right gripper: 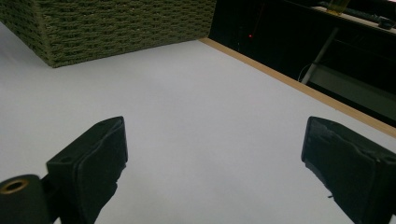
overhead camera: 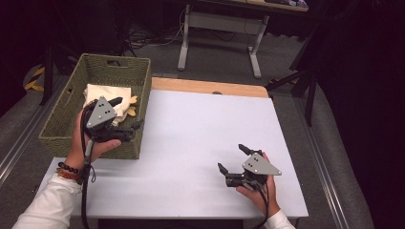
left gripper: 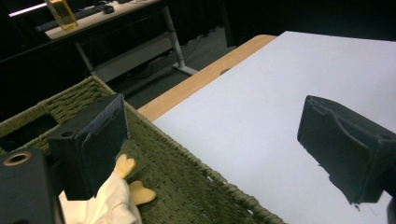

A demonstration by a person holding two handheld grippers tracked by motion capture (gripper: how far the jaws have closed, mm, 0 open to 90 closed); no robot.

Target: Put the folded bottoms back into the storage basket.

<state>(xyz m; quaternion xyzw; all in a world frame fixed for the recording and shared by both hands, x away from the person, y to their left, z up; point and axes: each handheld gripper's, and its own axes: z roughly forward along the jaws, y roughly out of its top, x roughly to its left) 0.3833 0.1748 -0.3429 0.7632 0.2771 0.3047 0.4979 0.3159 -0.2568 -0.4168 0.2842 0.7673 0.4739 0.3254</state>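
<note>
A green woven basket (overhead camera: 62,125) stands on the left of the white table (overhead camera: 200,129). A cream cloth item (overhead camera: 109,93) with yellowish ends (overhead camera: 131,111) lies inside it. My left gripper (overhead camera: 128,113) hangs open over the basket's right wall, one jaw above the cloth and the other near the rim, with nothing held. The left gripper view has the cloth (left gripper: 109,205) and yellow ends (left gripper: 126,165) beside its left jaw, with the basket rim (left gripper: 196,170) below. My right gripper (overhead camera: 231,157) is open and empty over the table's near right part, and in its own view it faces the basket (right gripper: 116,23).
A wooden strip (overhead camera: 210,87) runs along the table's far edge. Beyond it stands a desk with white metal legs (overhead camera: 184,47) on grey floor. A dark stand (overhead camera: 305,81) is near the table's far right corner. White tabletop spreads between the grippers.
</note>
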